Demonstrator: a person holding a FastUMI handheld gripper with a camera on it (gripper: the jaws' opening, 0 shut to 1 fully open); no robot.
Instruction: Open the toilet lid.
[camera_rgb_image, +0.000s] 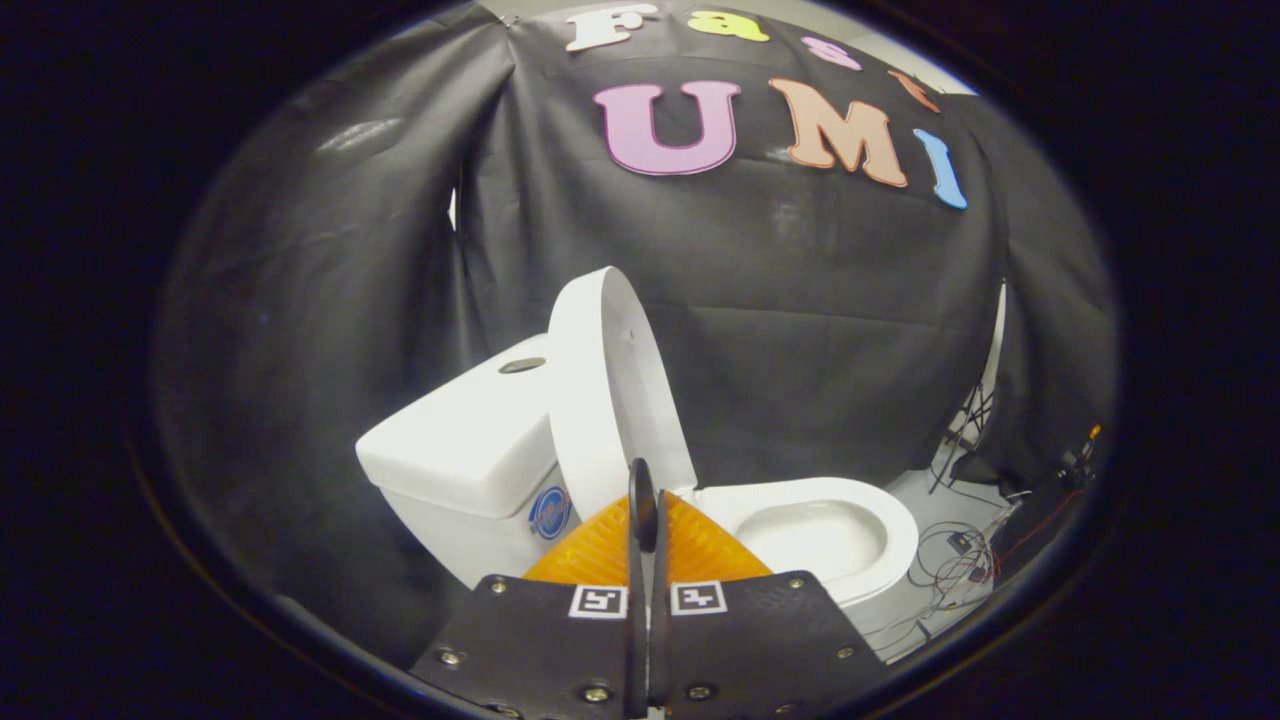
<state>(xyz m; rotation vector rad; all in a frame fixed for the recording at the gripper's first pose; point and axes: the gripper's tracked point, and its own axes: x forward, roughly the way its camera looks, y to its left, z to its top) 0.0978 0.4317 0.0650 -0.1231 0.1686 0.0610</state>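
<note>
A white toilet stands just beyond my fingers. Its lid (605, 390) is raised, nearly upright, leaning back toward the tank (465, 445). The seat ring (820, 530) and the bowl lie uncovered to the right of the lid. My gripper (645, 505) is shut, its two fingers pressed together with nothing between them. The fingertips sit in front of the lid's lower edge, near the hinge; I cannot tell if they touch it.
The black cloth wall hangs close behind the toilet. Loose cables (955, 560) lie on the pale floor to the right of the bowl, with more wiring (1075, 460) farther right against the cloth.
</note>
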